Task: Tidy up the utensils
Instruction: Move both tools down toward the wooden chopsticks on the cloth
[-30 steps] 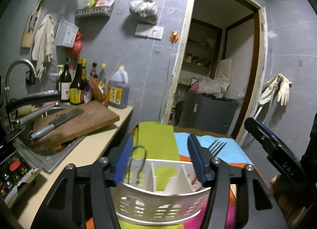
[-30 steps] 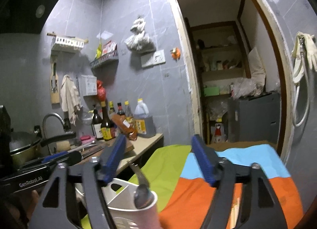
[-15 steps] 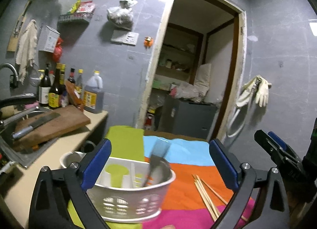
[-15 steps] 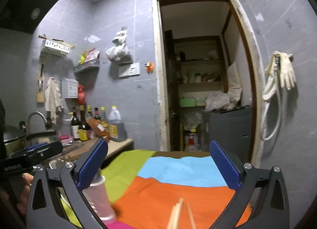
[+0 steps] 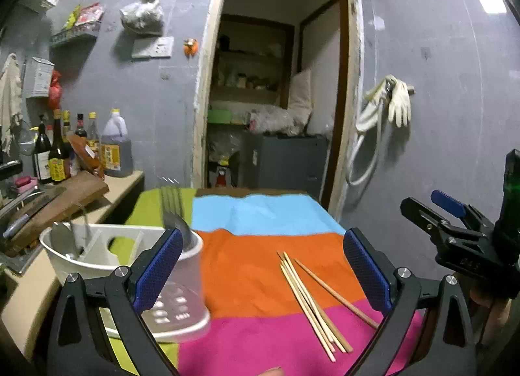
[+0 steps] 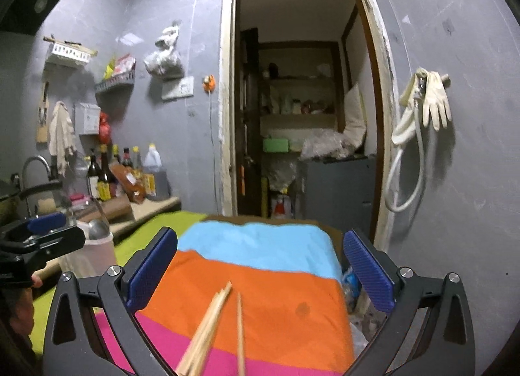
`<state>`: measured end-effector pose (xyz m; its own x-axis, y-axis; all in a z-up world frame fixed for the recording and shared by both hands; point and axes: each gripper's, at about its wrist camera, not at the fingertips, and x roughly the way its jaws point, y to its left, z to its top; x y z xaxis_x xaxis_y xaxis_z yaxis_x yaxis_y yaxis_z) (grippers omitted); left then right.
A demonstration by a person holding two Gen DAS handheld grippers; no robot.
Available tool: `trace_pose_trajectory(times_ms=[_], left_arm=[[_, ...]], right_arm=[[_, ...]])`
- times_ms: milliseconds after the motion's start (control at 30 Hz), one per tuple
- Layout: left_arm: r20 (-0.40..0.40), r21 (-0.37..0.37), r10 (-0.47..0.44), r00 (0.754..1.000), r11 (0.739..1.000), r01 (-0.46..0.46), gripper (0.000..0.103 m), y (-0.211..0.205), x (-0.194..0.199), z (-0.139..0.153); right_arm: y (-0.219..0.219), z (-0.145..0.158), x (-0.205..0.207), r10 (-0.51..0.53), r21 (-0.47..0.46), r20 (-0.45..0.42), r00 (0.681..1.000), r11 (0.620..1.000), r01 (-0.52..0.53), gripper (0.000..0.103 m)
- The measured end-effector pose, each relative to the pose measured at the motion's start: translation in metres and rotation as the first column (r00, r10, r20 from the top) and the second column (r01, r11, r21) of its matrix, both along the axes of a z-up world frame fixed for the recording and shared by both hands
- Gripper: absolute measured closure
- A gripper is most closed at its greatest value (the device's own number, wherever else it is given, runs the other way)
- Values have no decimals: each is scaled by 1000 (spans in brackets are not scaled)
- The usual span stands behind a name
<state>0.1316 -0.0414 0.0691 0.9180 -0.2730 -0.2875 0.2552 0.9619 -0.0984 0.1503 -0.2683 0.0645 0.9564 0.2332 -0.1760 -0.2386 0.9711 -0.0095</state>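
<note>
Pale wooden chopsticks (image 5: 312,301) lie loose on the striped orange-and-pink cloth (image 5: 253,278), lower centre of frame. White plastic utensil caddy (image 5: 97,255), lower left, holds a metal fork (image 5: 174,213). Left gripper (image 5: 263,272) and right gripper (image 6: 260,275) both spread wide, empty.

The work surface is a table covered by a striped cloth (image 5: 260,265) with green, blue, orange and pink bands. A bundle of wooden chopsticks (image 5: 312,298) lies flat on the orange and pink bands, between the left jaws and nearer the right-hand one. A white utensil caddy (image 5: 97,255) stands on the green band, partly behind the left-hand jaw.
</note>
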Motion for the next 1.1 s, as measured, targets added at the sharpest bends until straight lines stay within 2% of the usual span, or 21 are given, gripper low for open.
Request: trace_pose_trajectory(times_ms=[200,367,600,700,767,833,933,1100], left_arm=[[-66,36,-9,998,999,11,6,-22,7,-22],[-159,85,-6,987,996,20,6,-34,19,-44],[-293,114,1,956,993,34,6,-41,39,-69],[-350,123,8,937,992,37,7,-41,49,-77],[-389,118,1,921,992,49,8,-41,56,-82],[-420,108,-13,907,992,65,13,-42,64,-85],[-453,104,-36,891,990,93,25,-44,72,-90],[-493,101,-76,867,984,144,42,-49,85,-100]], right_arm=[[-11,-20,5,-5,-36,-71,997,999,2,0],[-15,-32,17,8,-39,-141,990,999,-14,0],[-12,-50,46,57,-53,-318,947,996,-77,3],[-11,-60,57,88,-41,-384,919,993,-113,18],[-12,-66,63,94,-36,-423,901,992,-120,31],[-13,-73,69,108,-22,-463,880,991,-133,38],[-16,-83,78,143,21,-520,842,988,-155,42],[-13,-93,89,174,38,-567,805,982,-186,52]])
